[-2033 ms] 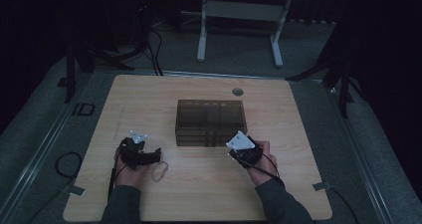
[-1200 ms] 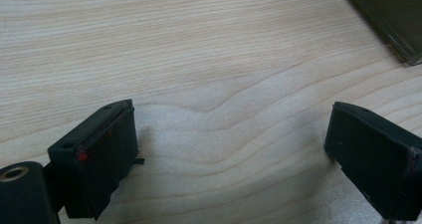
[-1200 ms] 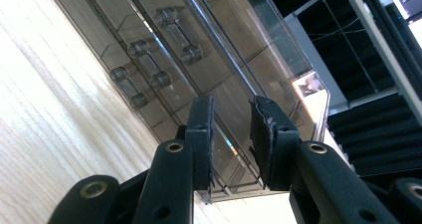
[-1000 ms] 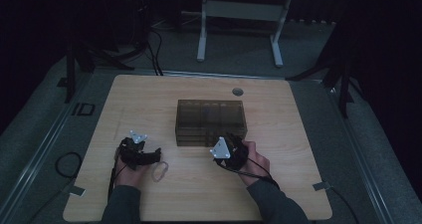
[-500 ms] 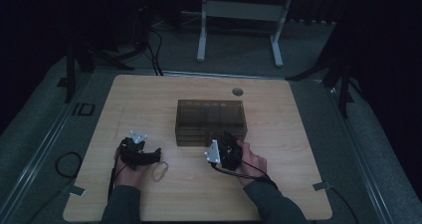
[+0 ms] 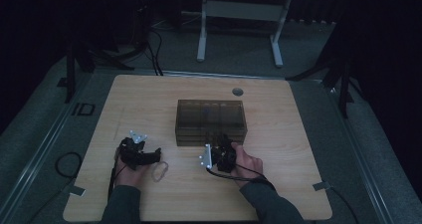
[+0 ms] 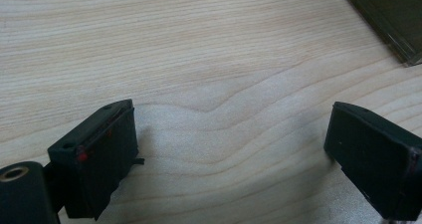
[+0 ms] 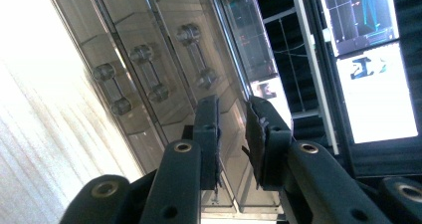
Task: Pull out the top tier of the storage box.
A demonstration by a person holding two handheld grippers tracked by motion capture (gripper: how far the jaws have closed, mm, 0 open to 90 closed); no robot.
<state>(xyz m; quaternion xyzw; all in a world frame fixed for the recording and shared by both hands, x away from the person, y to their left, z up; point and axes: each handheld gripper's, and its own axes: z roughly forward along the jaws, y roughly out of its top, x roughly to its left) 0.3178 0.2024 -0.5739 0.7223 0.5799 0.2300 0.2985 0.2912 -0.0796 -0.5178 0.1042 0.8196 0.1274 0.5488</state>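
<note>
Found the drawer box (image 6: 211, 120) at the worktop (image 6: 303, 134) middle, drawers seemingly not yet pulled. Saw right tongs (image 8: 231, 110) just narrowing at its front, unclear if pinching anything. Saw left tongs (image 7: 231, 134) spread near the front edge.

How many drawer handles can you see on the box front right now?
3 handles in the right gripper view, in a row up the box front: one, the next, the last nearest the right gripper. The fingers may hide more.
</note>
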